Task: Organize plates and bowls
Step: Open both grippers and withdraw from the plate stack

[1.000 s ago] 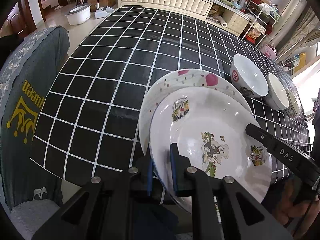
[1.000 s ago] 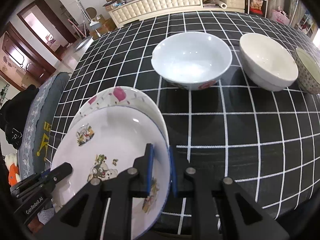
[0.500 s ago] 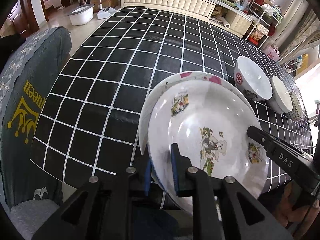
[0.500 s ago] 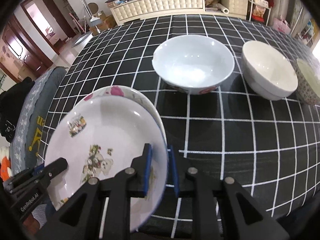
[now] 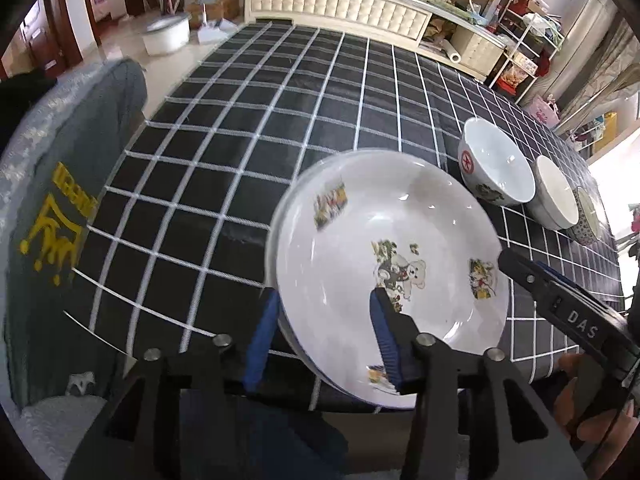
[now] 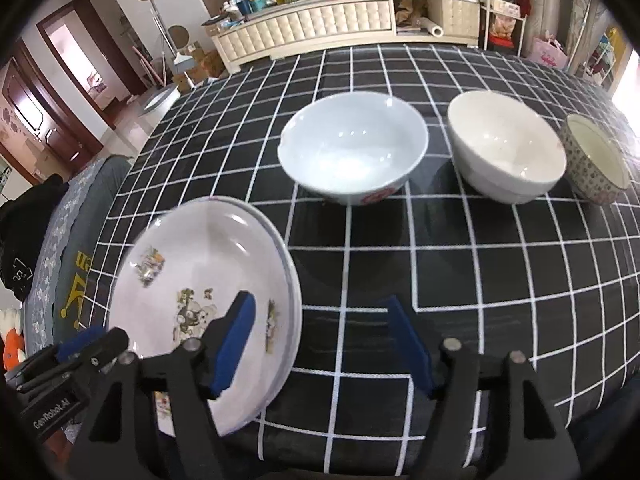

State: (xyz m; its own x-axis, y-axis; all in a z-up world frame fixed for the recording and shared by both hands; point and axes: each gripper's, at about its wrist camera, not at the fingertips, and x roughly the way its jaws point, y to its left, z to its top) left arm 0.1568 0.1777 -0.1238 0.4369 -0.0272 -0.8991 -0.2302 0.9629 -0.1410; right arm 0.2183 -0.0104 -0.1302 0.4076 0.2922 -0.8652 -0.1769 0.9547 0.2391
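Observation:
A white cartoon-print plate [image 5: 392, 256] lies stacked on a second plate at the table's near edge; only a thin rim of the lower plate shows. It also shows in the right wrist view [image 6: 200, 280]. My left gripper [image 5: 324, 340] is open, its fingers straddling the plates' near rim. My right gripper [image 6: 324, 344] is open, its fingers straddling the plates' right rim. Three bowls stand in a row: a white bowl with red marks [image 6: 352, 152], a plain white bowl [image 6: 504, 148], a small patterned bowl [image 6: 596, 160].
The table has a black cloth with a white grid [image 5: 260, 120]. A grey chair with a yellow print [image 5: 52, 184] stands at the table's left side. A low cream cabinet [image 6: 320, 24] runs behind the table.
Both grippers have opened and let go of the cartoon plate. The plate now rests squarely on the lower plate, hiding its pink-spotted rim.

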